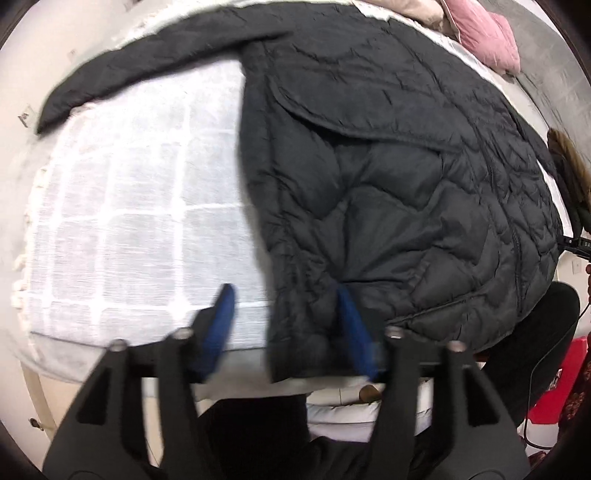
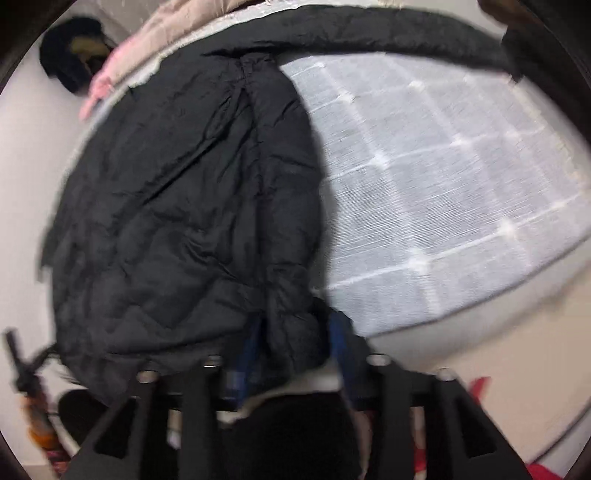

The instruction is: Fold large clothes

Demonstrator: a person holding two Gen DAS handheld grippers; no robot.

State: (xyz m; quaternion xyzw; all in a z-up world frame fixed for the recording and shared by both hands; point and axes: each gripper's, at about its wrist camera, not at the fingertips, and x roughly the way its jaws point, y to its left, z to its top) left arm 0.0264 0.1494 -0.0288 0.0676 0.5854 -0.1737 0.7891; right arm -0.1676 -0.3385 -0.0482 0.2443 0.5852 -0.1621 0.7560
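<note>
White checked bedding (image 1: 122, 206) carries my black padded coat (image 1: 388, 166), one sleeve (image 1: 147, 70) unfolded at upper left. My left hand-held gripper (image 1: 286, 325) stands released at the hem; my right hand-held gripper (image 2: 295, 347) straddles it, grip unclear. Most folding remains.

- Jacket (image 1: 388, 166) lies on the mattress (image 1: 129, 203), its hem at the near edge.
- One sleeve (image 1: 147, 70) stretches sideways across the mattress.
- Pillow (image 1: 487, 33) lies behind the jacket.

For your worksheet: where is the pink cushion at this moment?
In the left wrist view the pink cushion lies at the top right, at the far edge of the white checked bedcover, just beyond the black quilted coat.
</note>
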